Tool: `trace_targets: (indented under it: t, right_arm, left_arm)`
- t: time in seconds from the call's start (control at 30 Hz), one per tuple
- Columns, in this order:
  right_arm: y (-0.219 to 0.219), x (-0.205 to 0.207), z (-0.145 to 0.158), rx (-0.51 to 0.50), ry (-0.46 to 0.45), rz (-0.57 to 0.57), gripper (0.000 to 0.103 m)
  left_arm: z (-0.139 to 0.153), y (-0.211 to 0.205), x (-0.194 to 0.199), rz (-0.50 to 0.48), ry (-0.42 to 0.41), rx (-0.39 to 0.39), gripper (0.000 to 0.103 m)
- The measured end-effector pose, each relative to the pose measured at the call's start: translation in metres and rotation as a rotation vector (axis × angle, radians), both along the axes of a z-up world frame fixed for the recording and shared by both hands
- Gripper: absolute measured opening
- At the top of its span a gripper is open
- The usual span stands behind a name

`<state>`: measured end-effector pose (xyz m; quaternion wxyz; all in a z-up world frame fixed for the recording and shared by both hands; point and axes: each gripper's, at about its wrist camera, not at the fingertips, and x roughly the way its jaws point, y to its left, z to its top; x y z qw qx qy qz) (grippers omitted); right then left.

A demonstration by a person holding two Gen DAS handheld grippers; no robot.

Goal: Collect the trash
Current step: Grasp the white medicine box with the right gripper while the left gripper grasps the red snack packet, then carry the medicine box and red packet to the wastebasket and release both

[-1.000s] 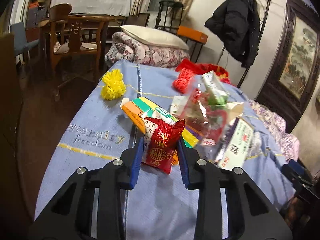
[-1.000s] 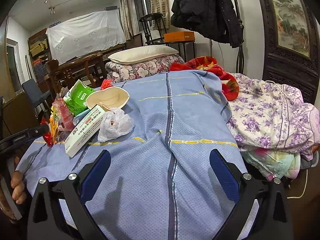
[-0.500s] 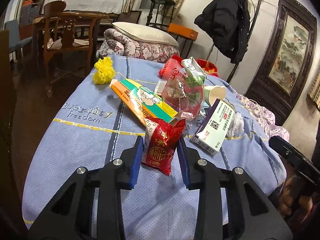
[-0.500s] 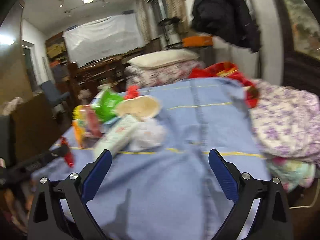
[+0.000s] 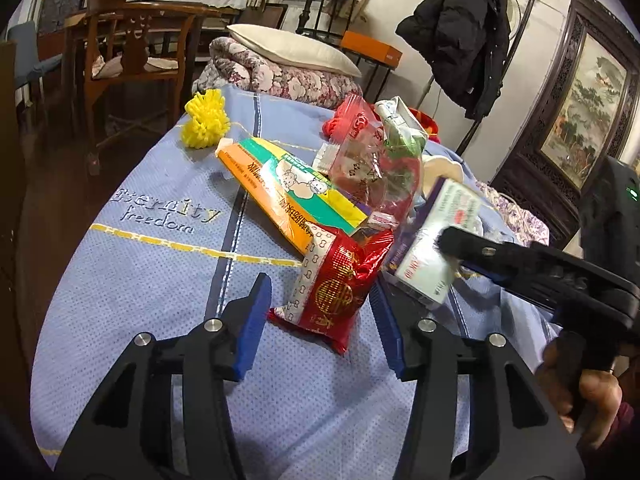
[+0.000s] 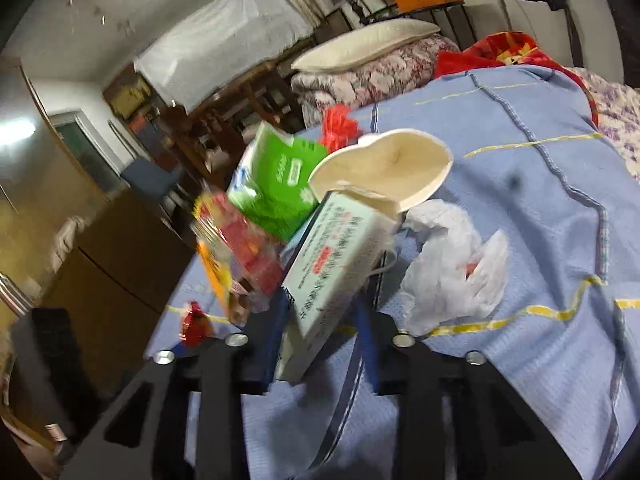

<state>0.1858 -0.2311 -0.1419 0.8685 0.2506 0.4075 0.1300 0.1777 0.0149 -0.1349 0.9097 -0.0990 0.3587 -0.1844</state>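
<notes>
The blanket [image 5: 160, 280] is pale blue with yellow stripes and white lettering. A red packet [image 5: 336, 288] carries gold print and a white patterned edge. The long box [image 5: 288, 196] is orange, green and yellow. A yellow pompom [image 5: 206, 124] sits beyond; the carton [image 6: 332, 264] is white.

left hand-held gripper [image 5: 320, 312]: black angular frame, blue ribbed pads, silver screws
right hand-held gripper [image 6: 320, 328]: same black frame, blue pads, silver screws
sleeve [image 5: 624, 412]: dark red cuff
</notes>
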Motion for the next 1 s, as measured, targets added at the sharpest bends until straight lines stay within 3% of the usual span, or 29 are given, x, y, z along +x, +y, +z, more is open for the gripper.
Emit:
trace_targets:
  t: [0.27, 0.47, 0.57, 0.63, 0.67, 0.73, 0.83, 1.0]
  right_arm:
    - [-0.03, -0.054, 0.031, -0.018, -0.055, -0.028, 0.023]
    - [-0.041, -0.073, 0.025, -0.046, -0.026, -0.038, 0.022]
    - [-0.038, -0.069, 0.018, -0.036, -0.006, -0.031, 0.028]
    - [-0.035, -0.066, 0.015, -0.047, -0.013, -0.036, 0.054]
    - [-0.034, -0.065, 0.015, -0.061, -0.02, -0.041, 0.056]
    - [-0.028, -0.061, 0.014, -0.111, -0.024, -0.031, 0.057]
    - [-0.018, -0.056, 0.014, -0.153, -0.033, -0.006, 0.059]
    - [0.006, -0.046, 0.006, -0.267, -0.03, 0.056, 0.059]
  left_arm:
    - [0.004, -0.009, -0.006, -0.044, -0.032, 0.014, 0.042]
    - [0.001, -0.016, -0.001, -0.026, -0.006, 0.048, 0.047]
    - [0.002, -0.02, 0.002, -0.028, -0.006, 0.046, 0.06]
    - [0.001, -0.025, 0.002, -0.021, -0.015, 0.079, 0.064]
    - [0.001, -0.029, 0.001, -0.013, -0.021, 0.104, 0.064]
    - [0.0, -0.033, 0.0, -0.012, -0.03, 0.119, 0.057]
    - [0.002, -0.028, -0.002, -0.036, -0.04, 0.077, 0.034]
    - [0.009, -0.015, -0.008, -0.041, -0.069, 0.0, 0.034]
